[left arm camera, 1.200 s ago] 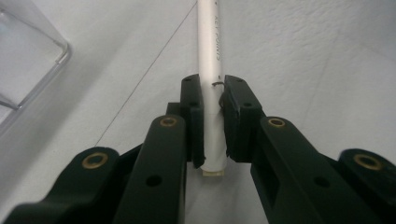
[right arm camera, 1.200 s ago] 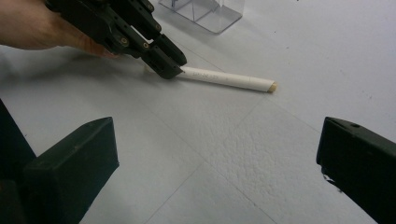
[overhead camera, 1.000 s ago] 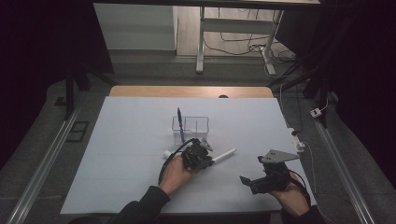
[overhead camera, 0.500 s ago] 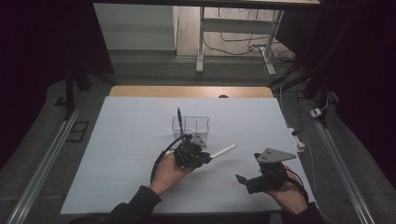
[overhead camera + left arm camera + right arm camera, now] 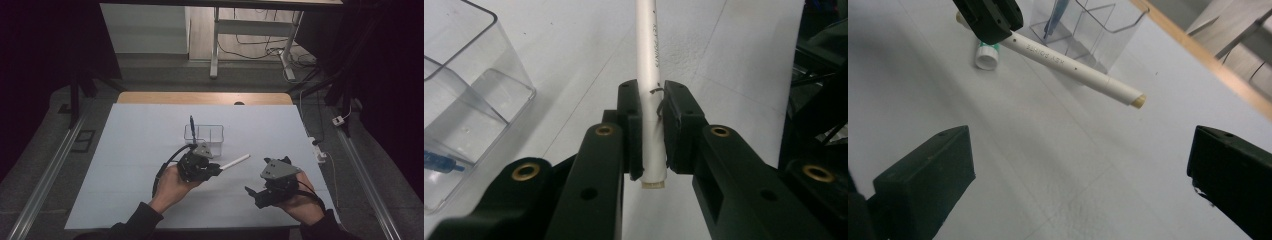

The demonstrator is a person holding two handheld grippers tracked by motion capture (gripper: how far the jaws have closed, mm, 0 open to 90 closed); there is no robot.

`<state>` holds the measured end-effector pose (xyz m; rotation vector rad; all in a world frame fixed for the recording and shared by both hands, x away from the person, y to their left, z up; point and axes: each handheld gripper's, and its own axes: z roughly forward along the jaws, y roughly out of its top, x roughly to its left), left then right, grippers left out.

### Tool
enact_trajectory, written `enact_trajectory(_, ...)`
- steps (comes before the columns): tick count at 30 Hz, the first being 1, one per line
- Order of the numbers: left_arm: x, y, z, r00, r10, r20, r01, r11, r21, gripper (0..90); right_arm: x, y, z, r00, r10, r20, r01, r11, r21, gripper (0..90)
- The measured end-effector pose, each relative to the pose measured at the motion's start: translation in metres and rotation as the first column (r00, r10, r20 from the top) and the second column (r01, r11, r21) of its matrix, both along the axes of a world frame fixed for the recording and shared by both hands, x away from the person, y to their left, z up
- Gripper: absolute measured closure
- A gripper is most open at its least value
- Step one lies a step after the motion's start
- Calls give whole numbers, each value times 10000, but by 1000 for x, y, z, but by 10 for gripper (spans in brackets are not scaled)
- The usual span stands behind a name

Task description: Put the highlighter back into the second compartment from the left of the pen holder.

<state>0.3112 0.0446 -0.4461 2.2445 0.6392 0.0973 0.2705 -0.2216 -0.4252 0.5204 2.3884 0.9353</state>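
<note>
My left gripper (image 5: 216,170) is shut on a white pen (image 5: 237,161) and holds it near its blunt end above the white table (image 5: 125,165). The pen (image 5: 647,50) runs straight out between the pads (image 5: 676,125), its tip pointing right toward my right gripper. A clear plastic organiser (image 5: 205,135) stands just behind the left hand with a blue pen (image 5: 191,123) upright in it. My right gripper (image 5: 255,195) hovers at the front right, jaws wide open around nothing (image 5: 1083,170). From there the white pen (image 5: 1068,65) hangs ahead.
A small green tube with a white cap (image 5: 985,56) lies on the table under the left gripper, beside the organiser (image 5: 1093,30). The table's wooden far edge (image 5: 200,97) lies behind. A cable (image 5: 165,170) trails from the left gripper.
The left gripper has risen a little with the white pen and drifted slightly left. The right gripper has moved left and up, nearer the pen's tip.
</note>
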Motion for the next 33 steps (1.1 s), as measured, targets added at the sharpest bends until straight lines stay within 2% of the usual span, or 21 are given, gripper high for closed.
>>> enact_trajectory(4, -3, 2, 1, 10000, -38, -46, 38, 10000, -51, 782, -2, 11, 0, 9975, 361, 600, -306, 9955, -901, 0)
enact_trajectory(7, -5, 4, 1, 9999, -87, -63, 87, 9999, -69, 782, -3, 20, -2, 9905, 788, 1128, -603, 9855, -1589, 0)
enact_trajectory(10, -6, 4, 2, 9998, -185, -47, 185, 9998, 0, 782, -4, 29, -6, 9788, 1129, 1711, -723, 9712, -2271, 0)
enact_trajectory(12, -7, 4, 3, 9997, -231, -50, 232, 9997, 16, 782, -4, 35, -9, 9679, 1423, 2072, -825, 9584, -2731, 1)
enact_trajectory(14, -8, 3, 3, 9997, -219, -53, 219, 9998, -1, 782, -4, 40, -13, 9529, 1725, 2494, -854, 9418, -3251, 19)
enact_trajectory(15, -9, 3, 3, 9997, -258, -46, 258, 9997, 30, 782, -4, 42, -15, 9402, 2034, 2733, -943, 9262, -3649, 30)
enact_trajectory(17, -9, 2, 3, 9996, -283, -57, 283, 9996, 10, 782, -3, 46, -17, 9205, 2432, 3057, -1026, 9056, -4115, 50)
enact_trajectory(19, -10, 2, 4, 9996, -277, -54, 277, 9996, -12, 782, -5, 51, -21, 9122, 2429, 3300, -849, 8999, -4277, 65)
enact_trajectory(20, -10, 3, 4, 9996, -288, -57, 288, 9996, -27, 782, -5, 53, -23, 9002, 2607, 3488, -867, 8922, -4432, 79)
enact_trajectory(21, -11, 3, 4, 9995, -302, -57, 302, 9995, -30, 782, -5, 55, -24, 8932, 2694, 3601, -856, 8879, -4520, 94)
enact_trajectory(22, -11, 4, 5, 9994, -333, -49, 333, 9994, 5, 782, -6, 56, -25, 8821, 2872, 3734, -861, 8775, -4718, 121)
enact_trajectory(23, -11, 4, 5, 9994, -331, -48, 331, 9995, -2, 782, -7, 57, -26, 8791, 2889, 3792, -817, 8749, -4773, 149)
enact_trajectory(24, -11, 4, 5, 9994, -331, -53, 331, 9994, -23, 782, -7, 59, -26, 8711, 3086, 3820, -909, 8658, -4920, 198)
enact_trajectory(25, -11, 4, 6, 9994, -331, -60, 331, 9994, -52, 782, -6, 60, -28, 8562, 3333, 3947, -1116, 8653, -4886, 236)
enact_trajectory(26, -11, 4, 6, 9995, -301, -77, 300, 9995, -129, 782, -7, 61, -27, 8501, 3514, 3923, -1126, 8489, -5164, 260)
enact_trajectory(27, -11, 4, 6, 9995, -297, -83, 295, 9994, -156, 782, -8, 62, -27, 8438, 3585, 3994, -1062, 8410, -5305, 283)
enact_trajectory(28, -12, 4, 6, 9995, -300, -77, 298, 9994, -164, 782, -7, 63, -28, 8259, 3834, 4134, -1197, 8357, -5360, 319)
enact_trajectory(29, -12, 4, 7, 9995, -316, -81, 315, 9994, -174, 782, -7, 65, -29, 8216, 3892, 4166, -1212, 8333, -5394, 344)
enact_trajectory(30, -12, 4, 7, 9994, -321, -96, 319, 9993, -193, 781, -8, 67, -29, 8212, 3894, 4172, -1140, 8282, -5487, 361)
enact_trajectory(31, -12, 4, 7, 9994, -342, -99, 340, 9992, -199, 782, -9, 68, -30, 8156, 3939, 4238, -1103, 8249, -5545, 389)
enact_trajectory(33, -12, 4, 8, 9993, -354, -80, 352, 9992, -207, 782, -9, 70, -30, 7989, 4279, 4227, -1196, 8017, -5856, 432)
